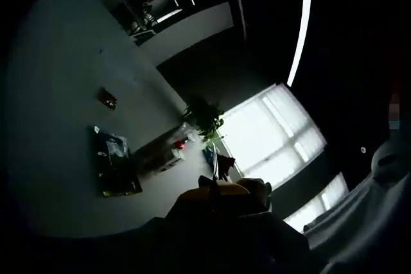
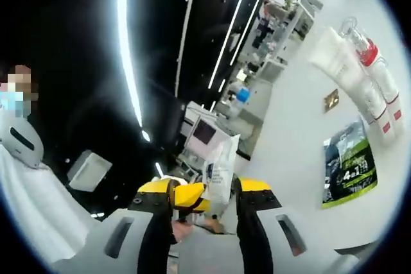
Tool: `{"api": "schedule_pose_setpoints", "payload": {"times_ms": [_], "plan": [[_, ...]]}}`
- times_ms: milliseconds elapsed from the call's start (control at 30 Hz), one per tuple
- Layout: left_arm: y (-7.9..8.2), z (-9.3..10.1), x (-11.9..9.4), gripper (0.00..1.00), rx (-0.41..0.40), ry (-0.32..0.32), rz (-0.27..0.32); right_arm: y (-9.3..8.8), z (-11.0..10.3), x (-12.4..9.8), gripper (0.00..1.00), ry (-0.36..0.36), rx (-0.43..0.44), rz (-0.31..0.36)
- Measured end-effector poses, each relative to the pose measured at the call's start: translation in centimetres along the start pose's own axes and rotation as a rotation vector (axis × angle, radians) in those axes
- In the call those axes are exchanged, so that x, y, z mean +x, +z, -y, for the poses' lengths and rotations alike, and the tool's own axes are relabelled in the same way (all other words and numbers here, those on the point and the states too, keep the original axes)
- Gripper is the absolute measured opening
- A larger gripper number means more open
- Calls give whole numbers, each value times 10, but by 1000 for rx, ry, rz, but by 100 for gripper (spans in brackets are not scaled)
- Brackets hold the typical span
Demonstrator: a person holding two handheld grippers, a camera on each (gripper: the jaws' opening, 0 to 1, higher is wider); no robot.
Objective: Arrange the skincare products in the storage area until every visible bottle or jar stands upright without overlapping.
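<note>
Pointing up at the room, both cams, well off any surface.

Right gripper view: right tongs (image 2: 215,198) rise from the bottom, black jaws w/ yellow tips, standing apart. A white pouch-like pack w/ print (image 2: 220,172) sits between the tips; near the left-hand jaw, but can't tell if either jaw touches it. Not clamped, tongs parted. Behind: dark ceiling w/ long light strips (image 2: 123,49). White wall at right carries a green-black poster (image 2: 350,163), a small gold plaque (image 2: 331,99), and big white tubes w/ red bands (image 2: 369,81), display size, mounted on the wall. Shelving w/ goods (image 2: 273,40) far back, items too small to tell. A white machine w/ dark screen (image 2: 204,134) near centre. A person in white (image 2: 29,203) at left edge.

Left gripper view: v. dark. Left tongs (image 1: 221,200) are a shadowy mass at bottom centre, a hint of yellow at the tips; can't tell if parted or closed, nor if they hold anything. Beyond: pale wall w/ dark poster (image 1: 114,162) and small plaque (image 1: 106,98), potted plant (image 1: 204,117), bright window w/ blinds (image 1: 273,136), ceiling light strip (image 1: 300,27). Pale sleeve (image 1: 363,219) at right.

Skincare bottles/jars for the task: none made out for sure in either view; storage area not id'd.
</note>
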State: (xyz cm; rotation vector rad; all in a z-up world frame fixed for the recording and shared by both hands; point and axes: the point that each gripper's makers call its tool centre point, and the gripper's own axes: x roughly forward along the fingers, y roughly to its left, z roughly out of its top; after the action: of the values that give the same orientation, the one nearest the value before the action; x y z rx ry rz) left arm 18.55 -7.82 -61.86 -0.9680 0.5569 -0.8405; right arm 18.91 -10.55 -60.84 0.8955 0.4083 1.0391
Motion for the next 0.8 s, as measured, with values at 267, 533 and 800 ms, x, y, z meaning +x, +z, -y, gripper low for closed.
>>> {"api": "schedule_pose_setpoints", "payload": {"times_ms": [267, 533, 800], "plan": [[-3, -6, -5, 0, -42, 3, 19, -11, 2, 4, 80, -36, -38, -52], [-7, -15, -9, 0, -81, 16, 25, -18, 14, 1, 100, -104, -109, -96], [-7, -30, -14, 0, -122, 55, 39, -27, 22, -3, 100, -133, -211, -181]]}}
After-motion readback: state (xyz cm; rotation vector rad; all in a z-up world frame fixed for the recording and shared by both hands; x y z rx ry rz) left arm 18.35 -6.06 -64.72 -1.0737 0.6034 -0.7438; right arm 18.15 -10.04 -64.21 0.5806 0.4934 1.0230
